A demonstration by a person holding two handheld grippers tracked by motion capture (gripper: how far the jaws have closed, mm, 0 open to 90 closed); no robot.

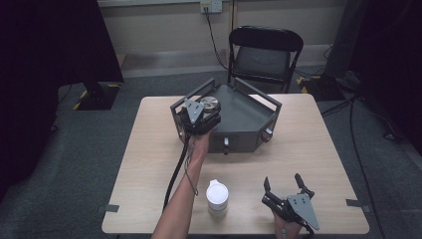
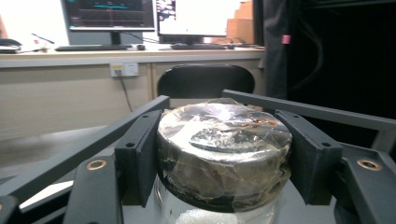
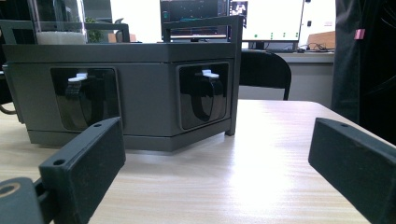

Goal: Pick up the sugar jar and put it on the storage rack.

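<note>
A clear glass jar with white granules and a taped silver lid (image 2: 224, 137) stands in the grey angular box (image 1: 249, 119) at the back of the table. My left gripper (image 1: 206, 109) reaches over the box's left rim, and its black pads (image 2: 140, 154) press on both sides of the lid. The jar (image 3: 58, 21) rises above the box's top edge in the right gripper view. Near the table's front right, my right gripper (image 1: 282, 180) rests open with nothing between its jaws, facing the box (image 3: 140, 93) from a distance.
A white lidded container (image 1: 217, 196) stands near the front edge, between my two forearms. The box has knobs in recessed windows (image 3: 203, 95) on its front faces. A black folding chair (image 1: 263, 52) sits behind the wooden table (image 1: 308, 149).
</note>
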